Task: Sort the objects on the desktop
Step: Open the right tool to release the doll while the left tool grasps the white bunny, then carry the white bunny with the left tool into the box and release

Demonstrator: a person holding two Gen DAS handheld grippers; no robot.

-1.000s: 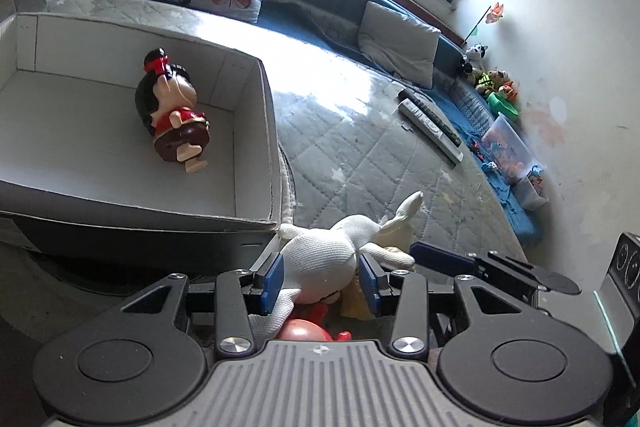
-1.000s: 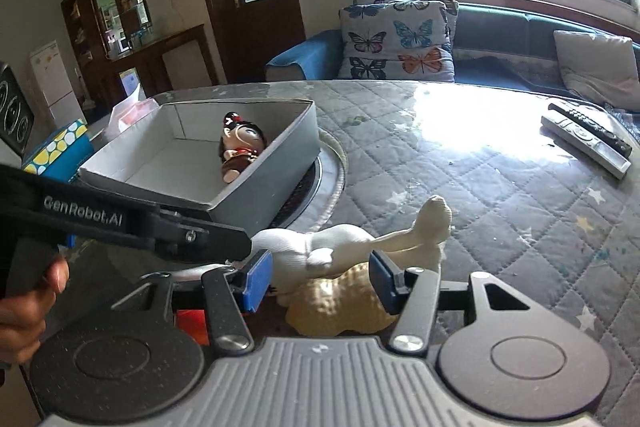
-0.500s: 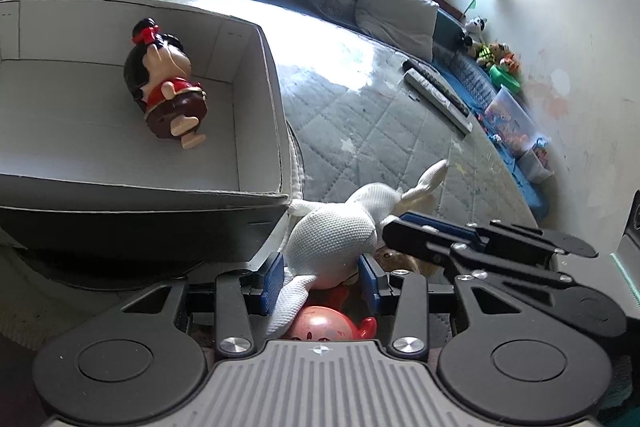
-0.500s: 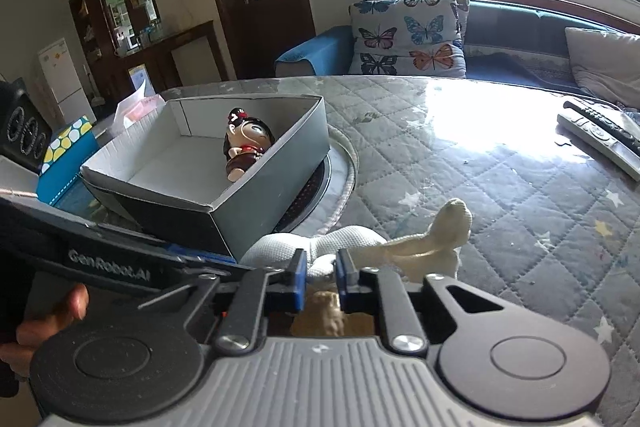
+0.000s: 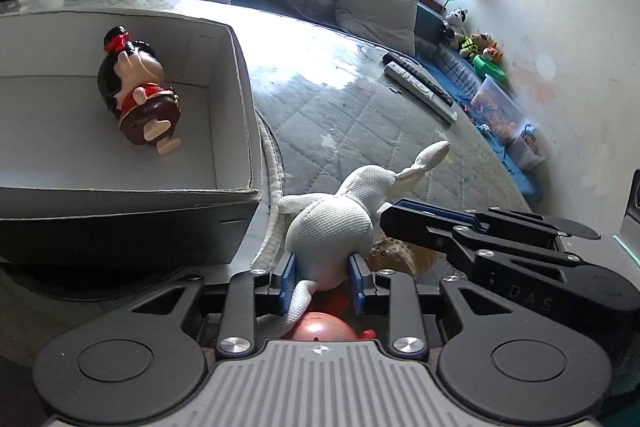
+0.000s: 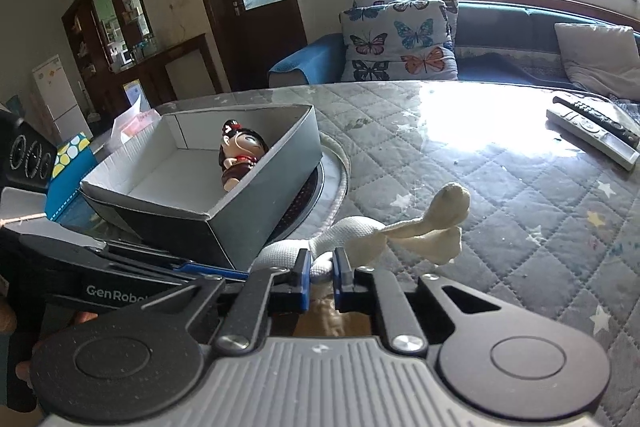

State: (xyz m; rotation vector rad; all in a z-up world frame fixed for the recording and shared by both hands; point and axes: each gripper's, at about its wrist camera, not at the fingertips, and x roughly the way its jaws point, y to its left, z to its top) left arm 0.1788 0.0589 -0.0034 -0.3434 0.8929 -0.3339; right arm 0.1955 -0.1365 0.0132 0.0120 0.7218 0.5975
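A white plush rabbit (image 5: 332, 219) lies on the quilted table beside the grey box (image 5: 236, 75). My left gripper (image 5: 322, 279) is shut on the rabbit's body. My right gripper (image 6: 321, 275) is shut on a tan toy (image 6: 336, 319) that sits under its fingers, next to the rabbit (image 6: 420, 227); the toy also shows in the left wrist view (image 5: 400, 255), below the right gripper's fingers (image 5: 424, 223). A doll with black hair and red dress (image 5: 136, 91) lies inside the box (image 6: 280, 163). A pink-red toy (image 5: 320, 325) lies under my left gripper.
Two remote controls (image 5: 420, 83) lie at the table's far right (image 6: 592, 131). A round mat rim (image 6: 340, 167) shows under the box. A sofa with butterfly cushions (image 6: 400, 39) runs behind the table. Toy bins (image 5: 500, 107) stand by the wall.
My left gripper closed on the white rabbit. My right gripper closed from wide open onto the tan toy and stays shut. Both cameras have risen slightly.
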